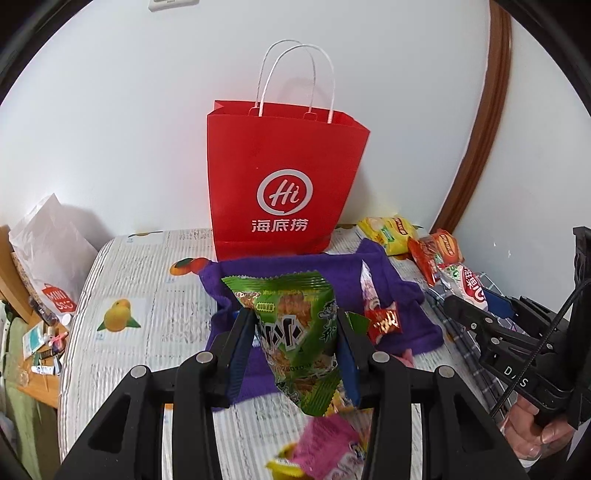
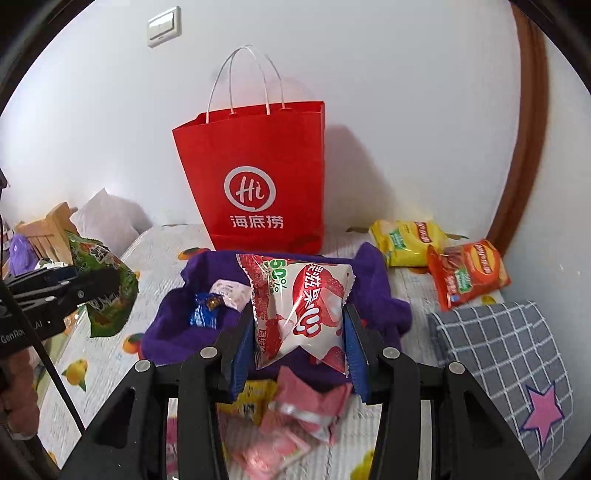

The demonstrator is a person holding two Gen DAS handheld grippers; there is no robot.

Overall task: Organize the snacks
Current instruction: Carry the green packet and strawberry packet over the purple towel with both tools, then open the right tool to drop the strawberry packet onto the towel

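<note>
Left gripper (image 1: pixel 295 332) pinching green snack packet (image 1: pixel 295 332), held above purple cloth (image 1: pixel 295 269); right gripper (image 2: pixel 299 325) pinching red-white strawberry packet (image 2: pixel 306 306) over same cloth; red paper bag (image 2: pixel 258 177) upright against wall beyond cloth, mouth open, clear air above rim; yellow chip bag (image 2: pixel 402 240) and orange chip bag (image 2: pixel 469 273) near right wall; pink wrappers (image 2: pixel 306 402) below right gripper.

I note a light switch (image 2: pixel 164 27) on the white wall (image 2: pixel 388 74), with a curved brown wooden trim (image 2: pixel 524 147) to the right. A grey checked cushion (image 2: pixel 506 354) bearing a pink star lies at right. At far left, a white shopping bag (image 1: pixel 51 251) stands beside a cluttered wooden shelf (image 1: pixel 33 387) holding small bottles and tubes.
</note>
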